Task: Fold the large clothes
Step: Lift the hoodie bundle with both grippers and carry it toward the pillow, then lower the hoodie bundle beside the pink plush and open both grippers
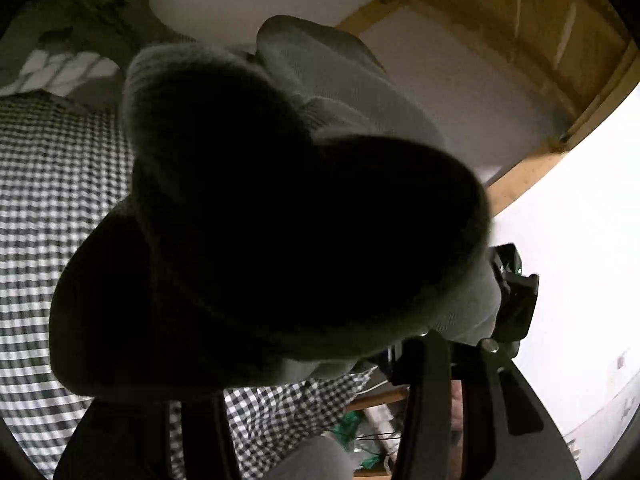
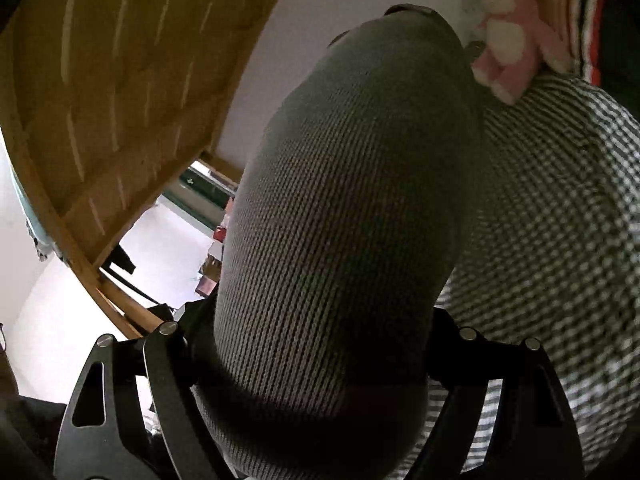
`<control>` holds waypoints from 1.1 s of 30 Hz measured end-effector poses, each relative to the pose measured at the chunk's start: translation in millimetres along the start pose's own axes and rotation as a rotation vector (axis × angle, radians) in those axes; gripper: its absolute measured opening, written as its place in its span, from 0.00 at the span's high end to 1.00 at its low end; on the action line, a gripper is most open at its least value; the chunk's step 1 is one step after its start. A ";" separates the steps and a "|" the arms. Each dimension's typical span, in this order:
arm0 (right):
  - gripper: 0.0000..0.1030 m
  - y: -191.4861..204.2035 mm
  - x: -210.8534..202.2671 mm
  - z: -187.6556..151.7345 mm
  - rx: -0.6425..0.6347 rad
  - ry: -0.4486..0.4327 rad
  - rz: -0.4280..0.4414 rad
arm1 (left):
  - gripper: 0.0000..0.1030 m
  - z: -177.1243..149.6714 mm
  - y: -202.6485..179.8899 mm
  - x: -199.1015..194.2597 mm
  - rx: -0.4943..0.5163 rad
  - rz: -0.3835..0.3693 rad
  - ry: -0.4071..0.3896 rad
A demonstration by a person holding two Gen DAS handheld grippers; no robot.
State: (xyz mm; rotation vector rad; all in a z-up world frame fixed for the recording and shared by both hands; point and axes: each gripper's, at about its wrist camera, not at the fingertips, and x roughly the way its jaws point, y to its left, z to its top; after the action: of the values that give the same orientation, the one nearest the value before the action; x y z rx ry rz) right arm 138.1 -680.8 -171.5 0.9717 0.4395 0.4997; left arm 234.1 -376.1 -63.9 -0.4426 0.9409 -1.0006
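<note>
Left wrist view: grey knit garment (image 1: pixel 352 92) bunched right over the lens, most of it black shadow. The left gripper (image 1: pixel 304 360) has its fingertips buried under the cloth; only two dark arms show at the bottom. Jaws look part closed with fabric gathered between them, so it reads as a grip on the garment, though pad contact is hidden. One checkered bedsheet (image 1: pixel 52 184) on the left and below. One wooden slatted frame (image 1: pixel 520 28) top right against the white wall. The second gripper (image 1: pixel 516 300) shows as a black piece at the right edge, partly cut off by cloth. Patterned bedding (image 1: pixel 64 64) top left, blurred. Clutter at the bottom centre, too small to tell.

Right wrist view: the same garment (image 2: pixel 352 200) hangs as one thick ribbed roll between the right gripper's (image 2: pixel 320 360) two arms, filling the gap. Jaws stand wide, both sides against the fabric, tips hidden behind it; reads as holding a thick fold. One pink plush toy (image 2: pixel 508 40) top right, on the checkered sheet (image 2: pixel 560 220). Wooden frame (image 2: pixel 120 60) top left. Something red and striped at the top right corner, cut off.
</note>
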 end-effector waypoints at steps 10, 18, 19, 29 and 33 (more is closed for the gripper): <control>0.09 -151.6 -11.2 -38.7 0.227 0.054 -0.137 | 0.40 -53.4 57.9 112.5 -0.069 0.155 0.177; 0.03 -40.9 -67.2 -9.4 -0.227 -0.058 -0.625 | 0.20 -21.6 12.3 62.6 0.060 0.214 0.332; 0.03 -26.3 -66.9 -5.7 -0.273 -0.051 -0.666 | 0.20 -14.2 1.9 55.1 0.076 0.220 0.343; 0.03 -17.6 32.3 -9.7 -0.309 0.278 -0.908 | 0.06 22.1 -66.1 57.1 0.437 0.529 0.111; 0.03 -31.8 39.4 -28.7 -0.298 0.261 -0.972 | 0.04 25.0 12.1 131.8 0.376 0.732 0.243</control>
State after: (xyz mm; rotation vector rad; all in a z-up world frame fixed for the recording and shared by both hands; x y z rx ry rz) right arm 160.1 -653.7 -218.1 0.3200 0.9669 -0.1997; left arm 288.7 -485.9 -119.5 0.3382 0.9938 -0.5350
